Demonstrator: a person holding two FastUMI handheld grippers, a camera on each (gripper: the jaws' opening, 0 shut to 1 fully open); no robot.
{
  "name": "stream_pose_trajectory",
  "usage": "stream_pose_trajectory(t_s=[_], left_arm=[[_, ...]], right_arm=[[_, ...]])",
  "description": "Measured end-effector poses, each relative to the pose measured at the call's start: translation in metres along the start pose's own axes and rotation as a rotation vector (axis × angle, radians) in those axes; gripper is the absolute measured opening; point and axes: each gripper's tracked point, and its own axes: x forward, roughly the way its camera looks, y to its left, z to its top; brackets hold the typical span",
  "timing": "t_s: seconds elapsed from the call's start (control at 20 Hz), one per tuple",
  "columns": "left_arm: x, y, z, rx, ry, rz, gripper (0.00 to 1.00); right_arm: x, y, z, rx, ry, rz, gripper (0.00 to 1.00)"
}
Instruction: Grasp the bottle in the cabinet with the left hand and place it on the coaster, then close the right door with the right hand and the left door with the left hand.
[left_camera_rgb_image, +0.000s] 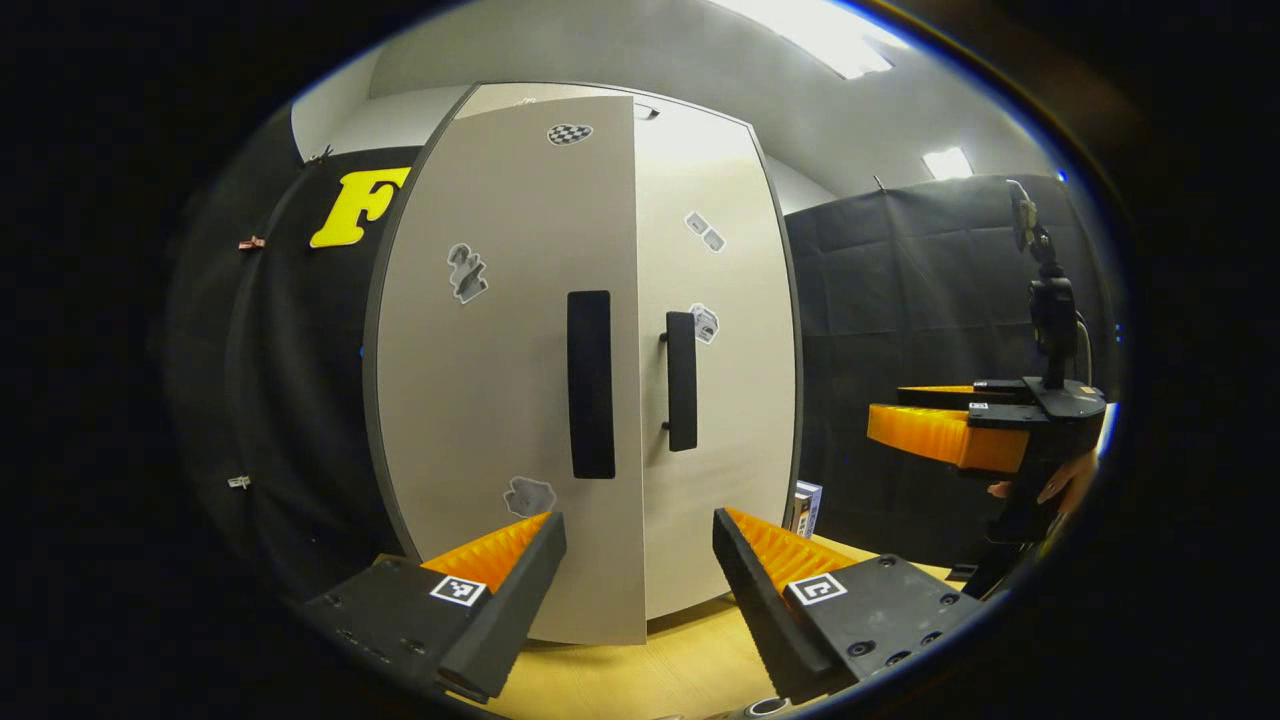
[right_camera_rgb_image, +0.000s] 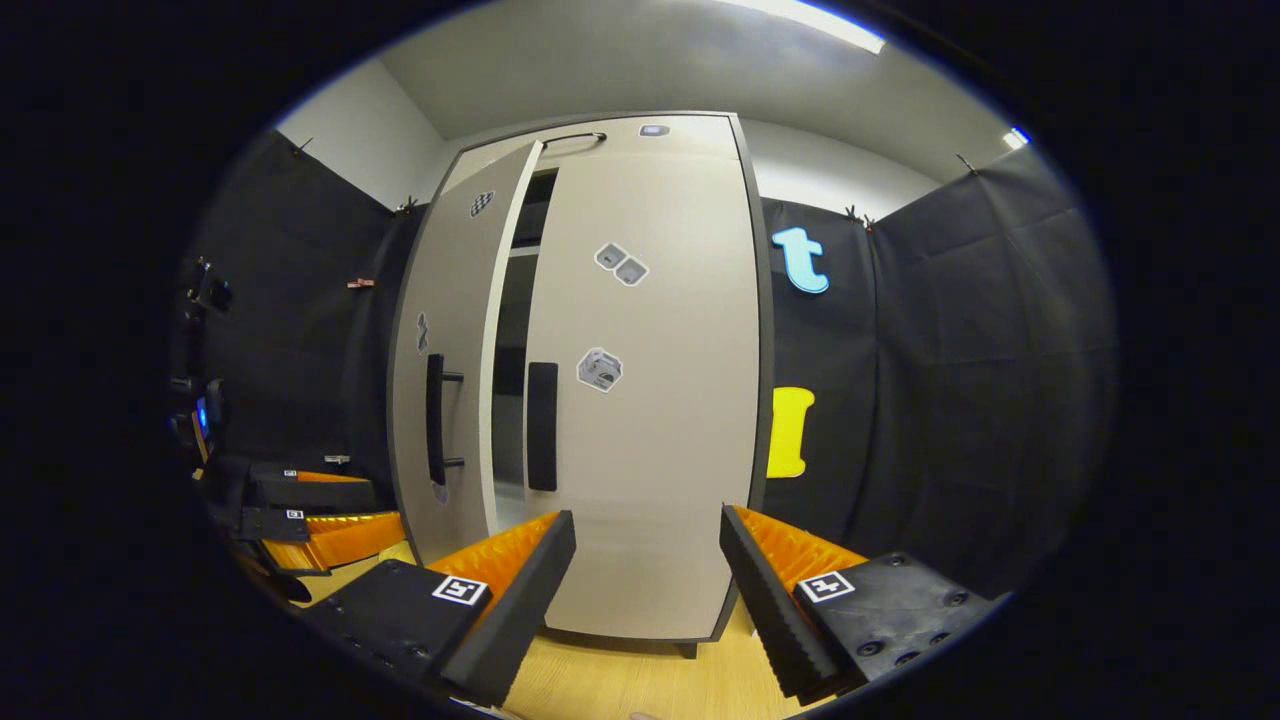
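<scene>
The left door (left_camera_rgb_image: 500, 370) was the thing in hand: in the left gripper view it filled the centre-left of the frame, swung most of the way in but not yet flush, its free edge standing proud in front of the right door (left_camera_rgb_image: 715, 350). In the right gripper view the same gap showed as a dark slit at centre-left, between the left door (right_camera_rgb_image: 450, 370) and the right door (right_camera_rgb_image: 640, 400), which looked shut against the cabinet. I could not see the bottle or the coaster, so I could not say where they lay; I judged that step done only from the doors being nearly closed.

My left tongs (left_camera_rgb_image: 640, 545) were open, holding nothing, with the door's lower edge between and beyond the 2 fingers. My right tongs (right_camera_rgb_image: 648, 545) were open and empty too, low in the frame before the right door; in the left gripper view they hung at the right edge (left_camera_rgb_image: 935, 425), well apart from the cabinet, with a hand (left_camera_rgb_image: 1060, 485) behind them.

To finish well, I judged I should press flat on the door panel near the left handle (left_camera_rgb_image: 590, 385), far from the hinge, and push straight in and slowly so the door met the frame without bouncing back. The pale wooden tabletop (left_camera_rgb_image: 620, 670) below should stay untouched, and the right tongs should keep out of the way.
</scene>
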Motion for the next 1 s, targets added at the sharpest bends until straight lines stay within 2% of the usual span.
stream_pose_trajectory(t_s=[0.3,0.6,0.75,1.0], left_arm=[[-0.013,-0.006,0.002,0.009,-0.020,0.085,0.94],[-0.009,-0.001,-0.002,-0.015,0.002,0.139,0.94],[-0.012,0.009,-0.002,-0.018,0.011,0.197,0.94],[-0.015,0.015,0.002,-0.043,0.001,0.201,0.94]], right_arm=[[0.003,0.002,0.006,0.021,-0.013,-0.013,0.96],[0.007,0.001,0.006,0.048,-0.010,-0.037,0.96],[0.007,0.003,0.006,0.055,-0.011,-0.035,0.97],[0.009,0.003,0.003,0.036,-0.004,-0.049,0.96]])
